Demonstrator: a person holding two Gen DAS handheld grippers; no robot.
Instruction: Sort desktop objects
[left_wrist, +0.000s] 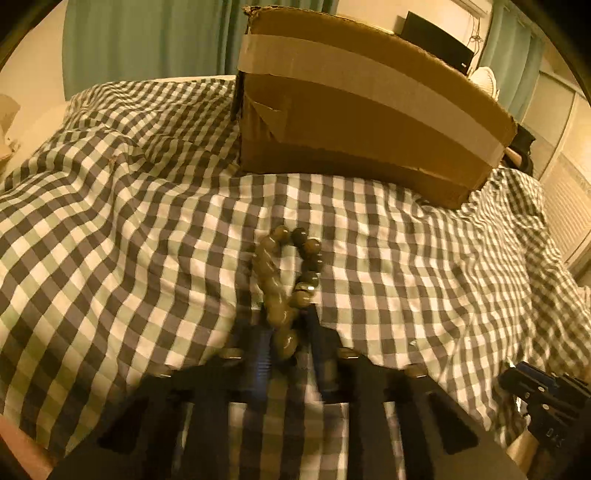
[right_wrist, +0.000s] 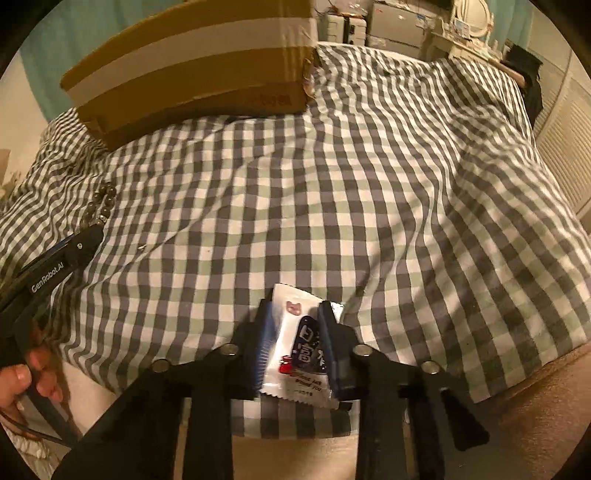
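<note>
A bracelet of dark round beads (left_wrist: 291, 273) lies on the checked cloth (left_wrist: 110, 221), its near end pinched between the blurred fingers of my left gripper (left_wrist: 286, 325), which is shut on it. In the right wrist view the same bracelet (right_wrist: 101, 203) shows at far left, just past the left gripper (right_wrist: 81, 243). My right gripper (right_wrist: 295, 308) is shut on a small white snack packet (right_wrist: 295, 332) with a dark blue label, held upright between both pads just above the cloth (right_wrist: 369, 184). The right gripper's body (left_wrist: 535, 387) peeks in at the lower right of the left wrist view.
A taped cardboard box (left_wrist: 369, 110) stands on the cloth behind the bracelet, also the box (right_wrist: 192, 74) at upper left in the right wrist view. A person's hand (right_wrist: 22, 376) grips the left tool. Curtains, cabinets and a dresser stand beyond the cloth's far edge.
</note>
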